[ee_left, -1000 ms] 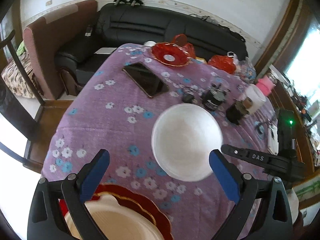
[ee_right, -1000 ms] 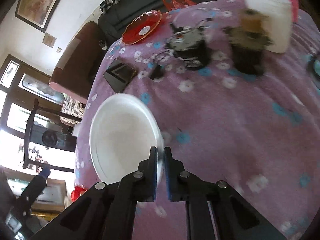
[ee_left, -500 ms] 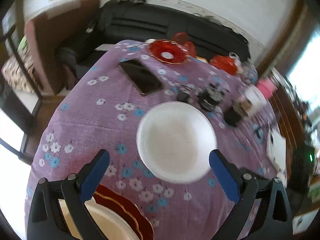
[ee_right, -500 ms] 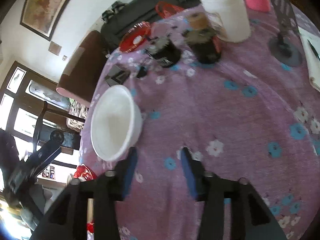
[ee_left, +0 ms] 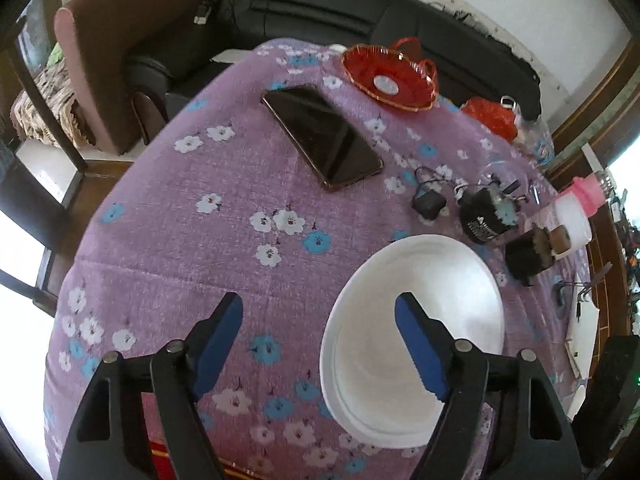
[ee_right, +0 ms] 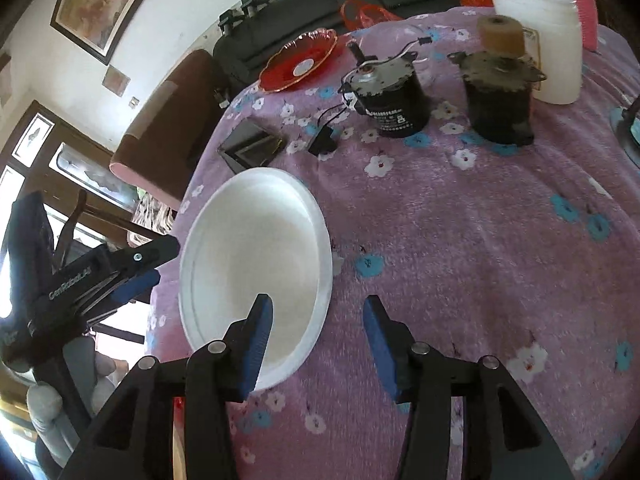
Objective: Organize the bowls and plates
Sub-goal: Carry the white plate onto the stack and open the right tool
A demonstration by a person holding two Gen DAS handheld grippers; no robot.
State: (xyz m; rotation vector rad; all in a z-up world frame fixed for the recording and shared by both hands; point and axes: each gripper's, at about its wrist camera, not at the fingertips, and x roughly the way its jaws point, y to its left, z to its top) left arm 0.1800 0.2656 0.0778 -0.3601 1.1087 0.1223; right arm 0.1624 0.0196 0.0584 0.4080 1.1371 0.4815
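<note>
Seen from the left wrist, left gripper [ee_left: 319, 318] tilts steeply down over the purple tablecloth [ee_left: 224, 248], jaws just narrowed yet apart and empty, right finger above the white bowl [ee_left: 416, 336]; from the right wrist, right gripper [ee_right: 318, 318] angles down, half-spread, straddling the bowl's near rim untouched.

The left hand-held gripper [ee_left: 319, 326], jaws just closing, straddles the white bowl's [ee_left: 452, 280] rim.

A black sofa [ee_left: 360, 12] and brown armchair [ee_left: 120, 60] line the white wall [ee_right: 168, 8]; daylight floods the windows [ee_right: 24, 152].
</note>
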